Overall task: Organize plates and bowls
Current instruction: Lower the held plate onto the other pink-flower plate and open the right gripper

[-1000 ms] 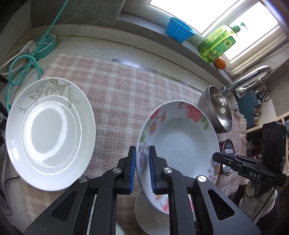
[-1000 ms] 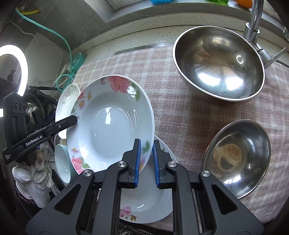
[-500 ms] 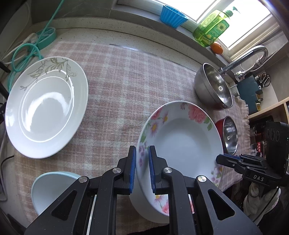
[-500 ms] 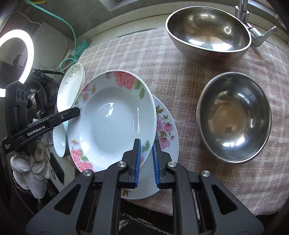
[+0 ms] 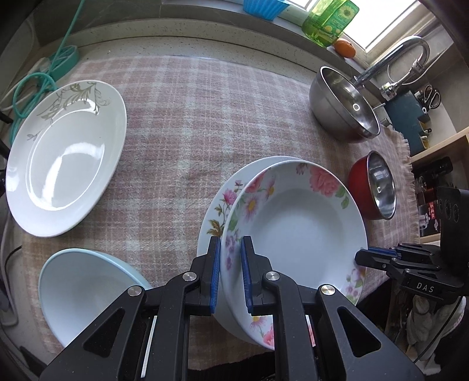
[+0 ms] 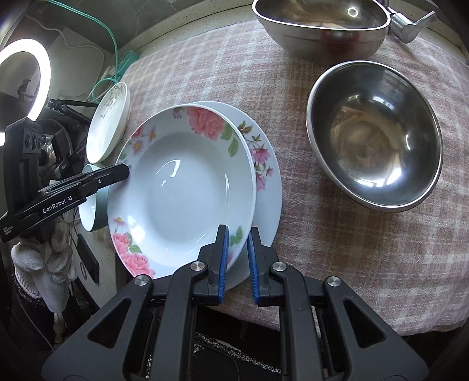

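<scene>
Two grippers hold one flowery deep plate over the desk.

Far left on the checked cloth [image 5: 181, 123] lies a white plate with grey leaves [image 5: 64, 155], and near it sits a light blue bowl [image 5: 85, 290]. The left gripper [image 5: 230, 275] pinches the left rim of the rose plate [image 5: 296, 228], and the right gripper [image 6: 236, 263] pinches its near right rim. The rose plate is tilted just above a flat flowered plate [image 6: 263, 164] on the cloth. To the right stand a small steel bowl [image 6: 375, 134] and, farther back, a big steel bowl [image 6: 319, 26].
</scene>
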